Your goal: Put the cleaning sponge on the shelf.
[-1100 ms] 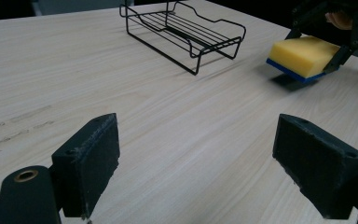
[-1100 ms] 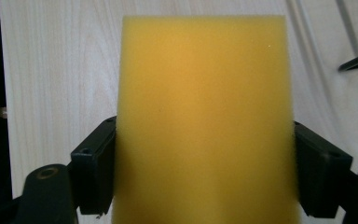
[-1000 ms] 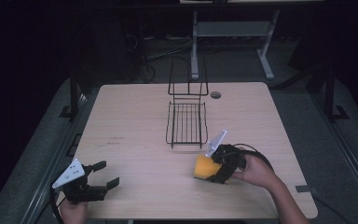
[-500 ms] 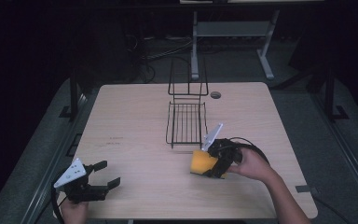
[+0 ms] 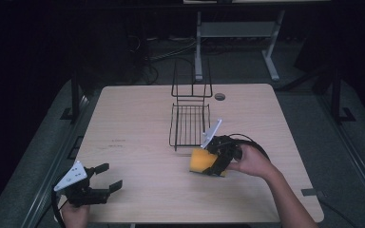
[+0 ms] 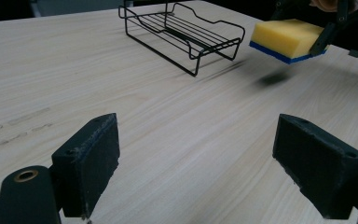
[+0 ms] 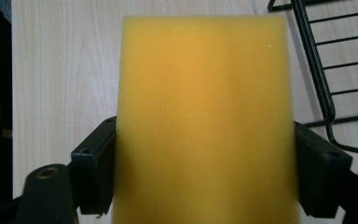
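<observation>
above the surface, sponge held for the rack

right tool (image 5: 208,165) clamps the yellow sponge (image 5: 201,161) by its sides, lifted just short of the wire rack (image 5: 189,124), likely to drop it in. left tool (image 5: 105,183) rests wide, empty, well apart.

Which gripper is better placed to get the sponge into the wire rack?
Right. The right gripper already clamps the sponge beside the wire rack; the left gripper sits open at the table's near-left corner.
</observation>
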Demonstrator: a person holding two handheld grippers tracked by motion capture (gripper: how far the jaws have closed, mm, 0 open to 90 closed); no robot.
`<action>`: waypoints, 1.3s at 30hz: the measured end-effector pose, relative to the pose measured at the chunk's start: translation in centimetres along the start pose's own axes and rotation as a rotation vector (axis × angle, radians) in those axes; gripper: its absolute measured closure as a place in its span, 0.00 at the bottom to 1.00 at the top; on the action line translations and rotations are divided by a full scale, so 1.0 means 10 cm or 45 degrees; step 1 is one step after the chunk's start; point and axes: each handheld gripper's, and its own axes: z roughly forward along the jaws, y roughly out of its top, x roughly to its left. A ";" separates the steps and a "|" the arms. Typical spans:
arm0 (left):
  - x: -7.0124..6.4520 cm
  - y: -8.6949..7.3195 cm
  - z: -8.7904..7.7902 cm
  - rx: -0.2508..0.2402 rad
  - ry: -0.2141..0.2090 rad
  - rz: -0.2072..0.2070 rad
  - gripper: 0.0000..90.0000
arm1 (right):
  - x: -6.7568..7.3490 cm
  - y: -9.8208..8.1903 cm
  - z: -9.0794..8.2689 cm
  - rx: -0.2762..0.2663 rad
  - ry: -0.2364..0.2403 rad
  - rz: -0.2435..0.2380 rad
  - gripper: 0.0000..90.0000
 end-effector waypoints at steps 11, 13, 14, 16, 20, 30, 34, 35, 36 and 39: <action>0.02 0.00 -0.01 0.002 0.006 -0.003 0.16 | -0.08 0.17 0.00 -0.007 0.014 -0.032 0.24; 0.02 0.00 -0.02 0.000 0.007 -0.008 0.16 | -0.10 0.20 0.00 -0.011 0.014 -0.034 0.24; 0.02 0.00 -0.02 -0.002 0.007 -0.009 0.16 | -0.11 0.21 0.00 -0.009 0.014 -0.034 0.24; 0.03 -0.01 -0.02 -0.004 0.008 -0.010 0.16 | -0.13 0.24 0.00 -0.014 0.019 -0.033 0.24; 0.03 -0.01 -0.02 -0.003 0.007 -0.006 0.16 | -0.17 0.29 0.00 -0.011 0.020 -0.032 0.24; 0.04 0.00 -0.01 -0.001 0.007 -0.012 0.16 | -0.30 0.39 0.05 -0.012 0.036 -0.029 0.24; 0.06 0.00 -0.02 -0.001 0.011 -0.005 0.16 | -0.35 0.43 0.08 -0.015 0.048 -0.032 0.24; 0.06 0.00 -0.02 0.000 0.010 -0.004 0.16 | -0.36 0.45 0.09 -0.012 0.050 -0.032 0.24; 0.06 0.00 -0.02 -0.001 0.011 -0.008 0.16 | -0.37 0.46 0.10 -0.008 0.051 -0.027 0.24; 0.06 -0.01 -0.03 -0.004 0.011 -0.010 0.16 | -0.40 0.51 0.14 -0.005 0.066 -0.037 0.24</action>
